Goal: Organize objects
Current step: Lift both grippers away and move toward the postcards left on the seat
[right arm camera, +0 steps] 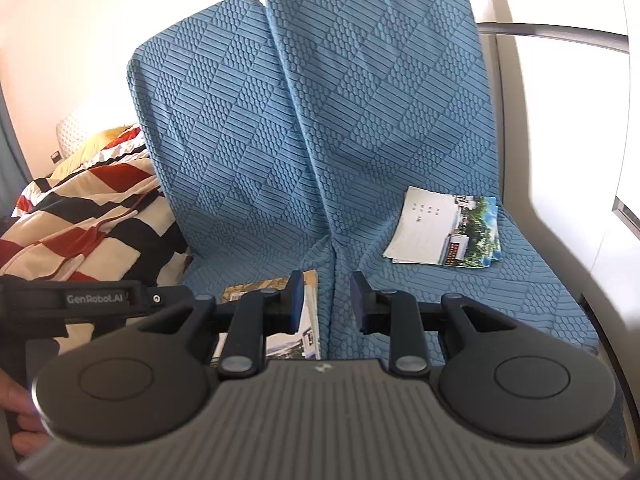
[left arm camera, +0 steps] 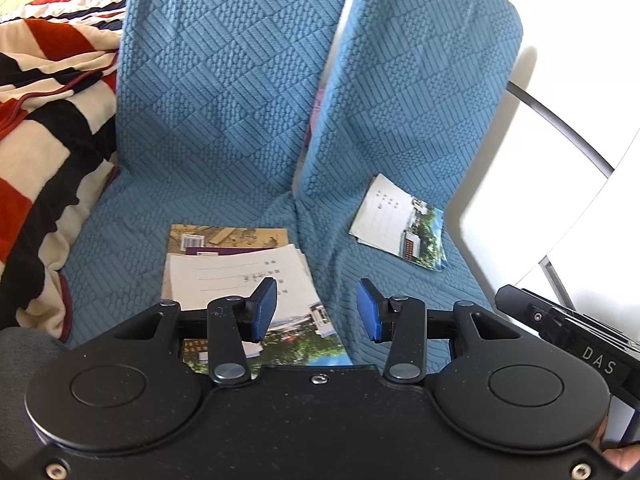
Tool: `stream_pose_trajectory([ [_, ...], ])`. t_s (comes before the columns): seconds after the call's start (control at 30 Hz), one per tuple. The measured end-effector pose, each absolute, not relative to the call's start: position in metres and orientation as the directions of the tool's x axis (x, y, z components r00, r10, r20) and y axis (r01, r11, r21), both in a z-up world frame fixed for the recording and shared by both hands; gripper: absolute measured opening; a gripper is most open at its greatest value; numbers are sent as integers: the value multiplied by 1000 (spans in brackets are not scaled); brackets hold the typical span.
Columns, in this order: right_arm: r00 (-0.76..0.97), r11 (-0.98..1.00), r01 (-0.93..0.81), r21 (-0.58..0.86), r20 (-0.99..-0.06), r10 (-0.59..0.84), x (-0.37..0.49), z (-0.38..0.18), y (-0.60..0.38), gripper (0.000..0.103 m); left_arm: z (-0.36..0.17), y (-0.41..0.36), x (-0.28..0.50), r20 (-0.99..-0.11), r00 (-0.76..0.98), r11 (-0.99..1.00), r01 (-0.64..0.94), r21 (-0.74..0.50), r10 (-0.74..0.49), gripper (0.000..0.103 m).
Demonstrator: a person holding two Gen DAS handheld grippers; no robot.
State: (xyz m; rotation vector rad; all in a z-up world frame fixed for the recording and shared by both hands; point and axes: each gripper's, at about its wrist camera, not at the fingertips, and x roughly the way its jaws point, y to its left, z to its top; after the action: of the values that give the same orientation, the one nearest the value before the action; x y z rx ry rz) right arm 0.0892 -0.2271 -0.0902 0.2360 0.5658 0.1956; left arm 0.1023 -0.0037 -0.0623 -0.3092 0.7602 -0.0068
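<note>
A stack of booklets (left arm camera: 236, 272) lies on the left blue seat cushion, a pale ruled cover on top and a landscape photo cover nearest me. One more booklet (left arm camera: 404, 224) with the same photo cover lies alone on the right cushion. My left gripper (left arm camera: 316, 308) hovers over the stack's right edge, open, with nothing between its blue pads. My right gripper (right arm camera: 326, 302) hangs over the seam between the cushions, open with a narrower gap and nothing in it. In the right wrist view the stack (right arm camera: 310, 316) is partly hidden behind the left finger, and the lone booklet (right arm camera: 444, 232) lies ahead to the right.
A blue quilted cover (left arm camera: 224, 100) drapes the two-seat sofa. A red, black and cream striped blanket (left arm camera: 44, 128) is heaped on the left. A white armrest (right arm camera: 560, 216) and a thin metal bar (left arm camera: 560, 124) bound the right side. A hand (right arm camera: 20, 420) shows at lower left.
</note>
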Motion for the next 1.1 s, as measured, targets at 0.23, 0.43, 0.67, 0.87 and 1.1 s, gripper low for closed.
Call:
stream_pose_trajectory([
  [0.23, 832, 959, -98, 268, -507, 226, 84, -91, -237, 29, -60, -22, 108, -677, 723, 959, -75, -274, -137, 42],
  [0.43, 835, 962, -70, 263, -512, 201, 81, -95, -249, 29, -58, -38, 112, -677, 720, 961, -53, -272, -152, 42],
  [0.67, 837, 968, -34, 249, -523, 163, 74, -98, -264, 29, -58, -58, 121, -676, 716, 963, -19, -269, -175, 45],
  [0.87, 848, 972, 10, 237, -517, 117, 64, -97, -282, 45, -56, -75, 128, -673, 714, 962, -1, -275, -192, 48],
  [1.1, 851, 973, 47, 227, -519, 80, 61, -96, -301, 50, -52, -91, 131, -664, 716, 958, 21, -285, -214, 53],
])
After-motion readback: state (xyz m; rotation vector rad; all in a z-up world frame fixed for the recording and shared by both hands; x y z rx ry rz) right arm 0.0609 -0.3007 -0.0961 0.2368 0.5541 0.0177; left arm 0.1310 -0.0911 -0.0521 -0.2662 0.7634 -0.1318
